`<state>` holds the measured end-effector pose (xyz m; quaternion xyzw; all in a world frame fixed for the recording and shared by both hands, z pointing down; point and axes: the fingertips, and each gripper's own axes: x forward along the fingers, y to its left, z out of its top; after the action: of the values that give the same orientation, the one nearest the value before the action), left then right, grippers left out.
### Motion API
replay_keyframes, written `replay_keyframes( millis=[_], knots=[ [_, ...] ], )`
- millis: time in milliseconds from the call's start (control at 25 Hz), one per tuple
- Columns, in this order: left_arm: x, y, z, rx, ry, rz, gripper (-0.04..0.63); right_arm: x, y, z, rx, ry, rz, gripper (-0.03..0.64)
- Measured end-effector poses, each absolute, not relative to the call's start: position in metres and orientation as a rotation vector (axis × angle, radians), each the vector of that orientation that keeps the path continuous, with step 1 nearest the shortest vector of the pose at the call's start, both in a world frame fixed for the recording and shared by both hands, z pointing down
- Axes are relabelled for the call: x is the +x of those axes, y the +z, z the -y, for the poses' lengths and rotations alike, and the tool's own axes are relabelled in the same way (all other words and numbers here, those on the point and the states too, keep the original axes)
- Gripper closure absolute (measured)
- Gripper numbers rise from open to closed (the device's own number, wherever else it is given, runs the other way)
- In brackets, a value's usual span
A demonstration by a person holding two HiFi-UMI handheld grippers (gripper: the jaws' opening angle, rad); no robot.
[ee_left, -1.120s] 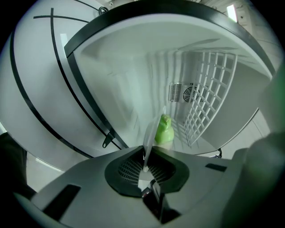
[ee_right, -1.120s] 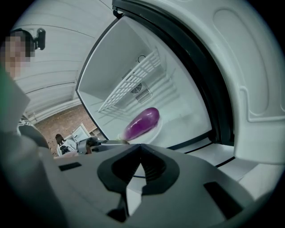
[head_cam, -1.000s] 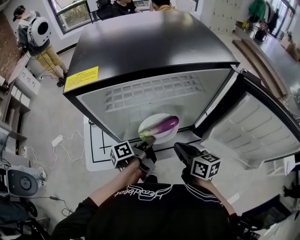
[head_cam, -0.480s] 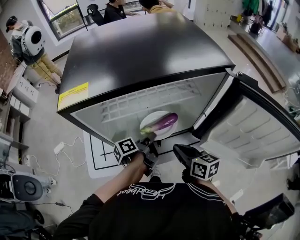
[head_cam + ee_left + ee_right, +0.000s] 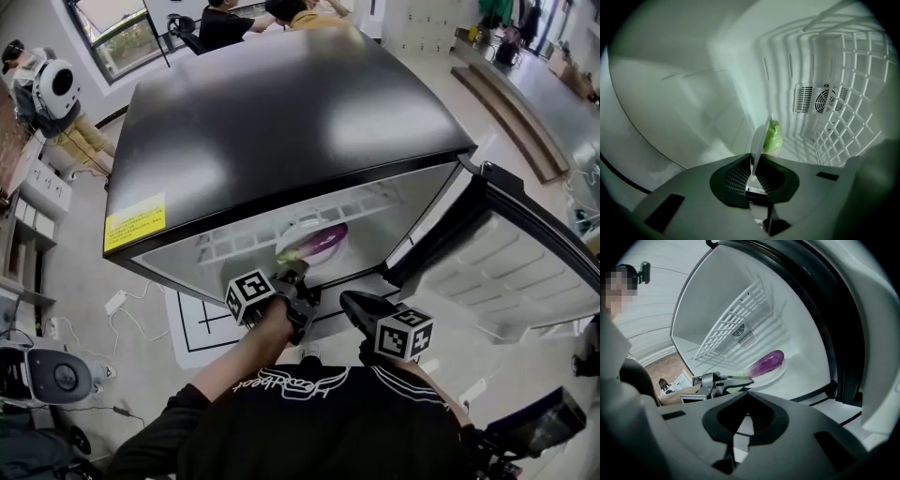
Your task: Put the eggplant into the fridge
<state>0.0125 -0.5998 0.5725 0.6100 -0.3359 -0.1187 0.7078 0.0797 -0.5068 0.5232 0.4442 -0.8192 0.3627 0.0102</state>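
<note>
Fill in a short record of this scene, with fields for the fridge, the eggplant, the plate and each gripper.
Fridge: black-topped, white-lined fridge, door swung open
Eggplant: long purple eggplant lying on a round white plate
Plate: inside the open fridge compartment, carried by its near rim
Left gripper: shut on the plate's rim
Right gripper: outside the fridge, jaws together, nothing between them

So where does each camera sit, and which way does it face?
Head view: on the person's head, facing steeply down at the open fridge; black shirt and forearm show.
Left gripper view: on the left gripper, facing into the fridge; fingers pinching the plate.
Right gripper view: on the right gripper, facing in from the door side; its shut fingers show.
Shared: all show the plate.
</note>
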Motion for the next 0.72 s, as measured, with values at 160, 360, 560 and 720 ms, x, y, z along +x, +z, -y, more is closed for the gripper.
replay_keyframes(
  millis=[160, 360, 560, 720],
  knots=[
    [0.013, 0.576, 0.609, 1.339, -0.259, 0.756, 0.568, 0.078, 0.523, 0.514, 1.377, 1.132, 2.554, 0.611],
    [0.015, 0.583, 0.617, 1.315, -0.267, 0.768, 0.568, 0.078, 0.523, 0.521, 1.367, 1.137, 2.554, 0.611],
    [0.014, 0.59, 0.622, 1.286, -0.269, 0.767, 0.568, 0.078, 0.525, 0.525, 1.354, 1.148, 2.552, 0.611],
    [0.014, 0.591, 0.626, 1.281, -0.283, 0.759, 0.568, 0.079, 0.527, 0.528, 1.346, 1.151, 2.543, 0.611]
  ],
)
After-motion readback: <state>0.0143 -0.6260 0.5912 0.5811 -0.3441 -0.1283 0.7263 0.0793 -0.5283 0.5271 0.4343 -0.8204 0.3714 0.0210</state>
